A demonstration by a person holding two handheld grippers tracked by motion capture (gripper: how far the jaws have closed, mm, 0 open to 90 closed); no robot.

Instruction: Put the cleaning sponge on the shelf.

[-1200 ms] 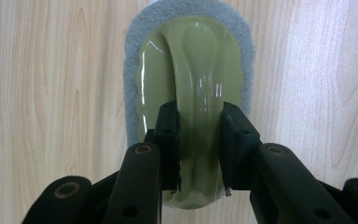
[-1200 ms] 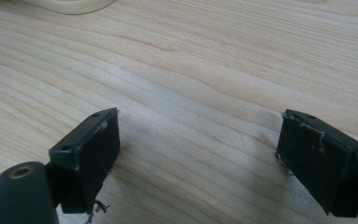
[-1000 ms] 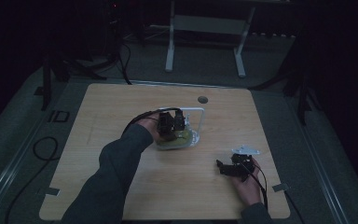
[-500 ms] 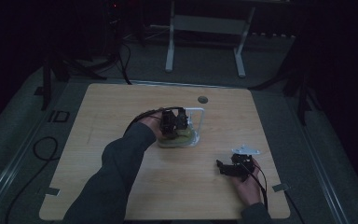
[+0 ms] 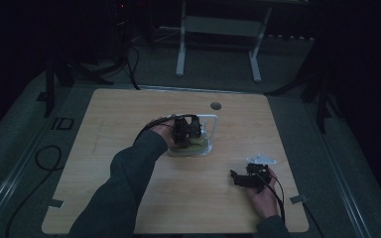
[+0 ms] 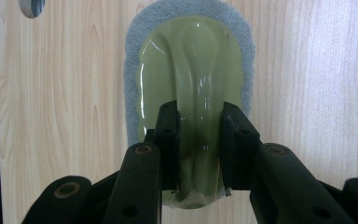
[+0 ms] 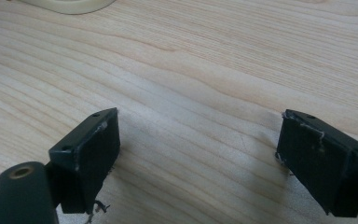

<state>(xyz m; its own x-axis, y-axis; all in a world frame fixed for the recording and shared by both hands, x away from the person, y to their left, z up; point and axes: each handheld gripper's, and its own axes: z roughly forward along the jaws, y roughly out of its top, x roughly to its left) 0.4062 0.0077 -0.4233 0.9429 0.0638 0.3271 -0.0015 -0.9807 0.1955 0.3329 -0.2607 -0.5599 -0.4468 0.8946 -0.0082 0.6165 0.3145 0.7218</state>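
At mid-desk, the left gripper clamps the raised handle of a green scrubbing pad lying flat on the wood; the glossy ridge could slip free. The right gripper rests spread near the right edge.

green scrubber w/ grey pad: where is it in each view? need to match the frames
High view: green scrubber at table centre, under the left hand-held gripper.
Left gripper view: upper middle, its raised handle ridge between the two jaws, grey pad ringing it.
Right gripper view: can't identify it; a pale rim at the top edge, unclear what.
Shared landmark: round hole in the tabletop, top-left corner in the left gripper view.
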